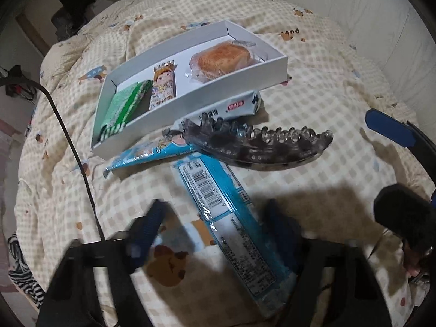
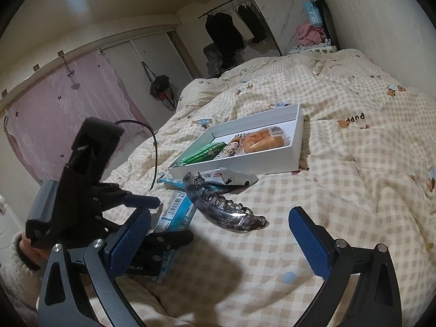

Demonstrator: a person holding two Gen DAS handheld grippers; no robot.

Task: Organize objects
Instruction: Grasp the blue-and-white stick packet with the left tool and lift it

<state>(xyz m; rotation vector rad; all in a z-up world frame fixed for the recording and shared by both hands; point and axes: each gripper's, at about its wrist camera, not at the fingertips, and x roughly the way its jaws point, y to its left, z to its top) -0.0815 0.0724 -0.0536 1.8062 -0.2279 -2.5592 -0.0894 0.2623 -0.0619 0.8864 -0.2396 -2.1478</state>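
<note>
A white box (image 1: 275,66) lies on the bed and holds a wrapped bread (image 1: 223,60), a cartoon packet (image 1: 163,87) and a green packet (image 1: 122,106). In front of it lie a white snack pack (image 1: 239,106), a blue cone packet (image 1: 147,155), a long blue barcode packet (image 1: 226,212) and a clear dark hair claw (image 1: 261,147). My left gripper (image 1: 215,231) is open with its fingers on either side of the long blue packet. My right gripper (image 2: 220,242) is open and empty, just short of the hair claw (image 2: 226,207). The box (image 2: 272,160) lies beyond it.
Everything rests on a soft cream checked duvet (image 2: 354,177) with folds. A black cable (image 1: 73,147) runs along the left. A wall lies to the right of the bed, with hanging clothes (image 2: 231,32) and a pink curtain (image 2: 62,114) beyond.
</note>
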